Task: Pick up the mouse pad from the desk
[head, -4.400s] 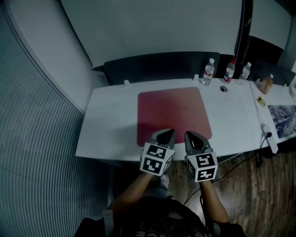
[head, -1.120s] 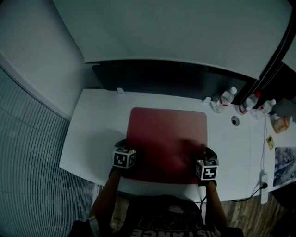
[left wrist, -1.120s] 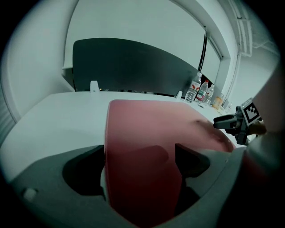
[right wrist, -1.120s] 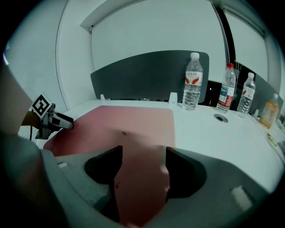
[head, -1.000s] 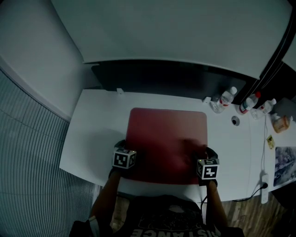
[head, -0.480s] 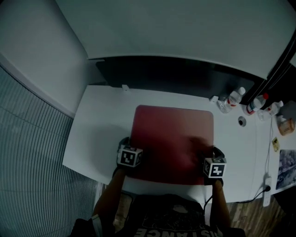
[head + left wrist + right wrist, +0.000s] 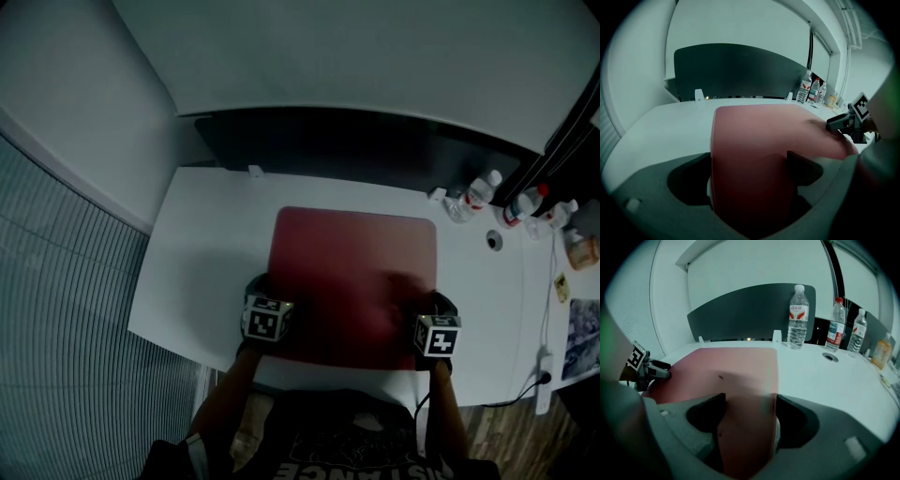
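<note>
Red mouse pad (image 7: 354,267) lying at middle of white counter (image 7: 202,258), its near side reaching close to counter's front edge. At pad's front left corner, left claw (image 7: 264,292) resting released, jaws spread, corner lying between them. At front right corner, right claw (image 7: 435,306) closing from wide spread, corner between jaws, not yet pinched. Three water bottles (image 7: 480,192) standing along counter's back right edge.

Three water bottles (image 7: 836,324) stand in a row near a dark partition panel (image 7: 356,145).
</note>
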Available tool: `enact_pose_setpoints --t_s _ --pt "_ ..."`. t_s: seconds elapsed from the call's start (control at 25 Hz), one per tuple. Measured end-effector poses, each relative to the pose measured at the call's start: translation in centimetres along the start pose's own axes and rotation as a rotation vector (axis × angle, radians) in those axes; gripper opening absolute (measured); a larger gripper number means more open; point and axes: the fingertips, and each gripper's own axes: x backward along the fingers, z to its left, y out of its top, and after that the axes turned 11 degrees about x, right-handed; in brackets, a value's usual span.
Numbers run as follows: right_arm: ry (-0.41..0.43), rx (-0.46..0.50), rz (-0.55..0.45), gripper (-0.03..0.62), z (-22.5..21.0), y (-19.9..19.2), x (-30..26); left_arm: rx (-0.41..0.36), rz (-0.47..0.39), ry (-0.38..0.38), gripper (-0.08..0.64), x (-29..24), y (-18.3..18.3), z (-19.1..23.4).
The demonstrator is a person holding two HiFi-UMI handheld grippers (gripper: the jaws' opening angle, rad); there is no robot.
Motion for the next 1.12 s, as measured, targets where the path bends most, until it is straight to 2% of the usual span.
enact_pose_setpoints --t_s 0.2,0.4,0.52,1.0,1.12 --pt "0.009 0.013 0.001 0.309 0.3 0.1 0.0 0.024 0.001 0.01 0.497 0.0 0.1 0.1" --pt "0.02 0.026 0.005 0.286 0.6 0.2 -0.1 0.054 0.012 0.034 0.402 0.1 0.0 0.9" --pt "0.021 0.029 0.008 0.271 0.7 0.2 -0.1 0.057 0.013 0.031 0.38 -0.1 -0.1 0.7" --pt "0.058 0.052 -0.002 0.201 1.7 0.5 -0.2 0.008 0.01 -0.006 0.247 -0.1 0.3 -1.0" --pt "0.082 0.075 -0.001 0.148 2.6 0.7 -0.1 -0.016 0.021 -0.032 0.181 -0.1 0.2 -1.8"
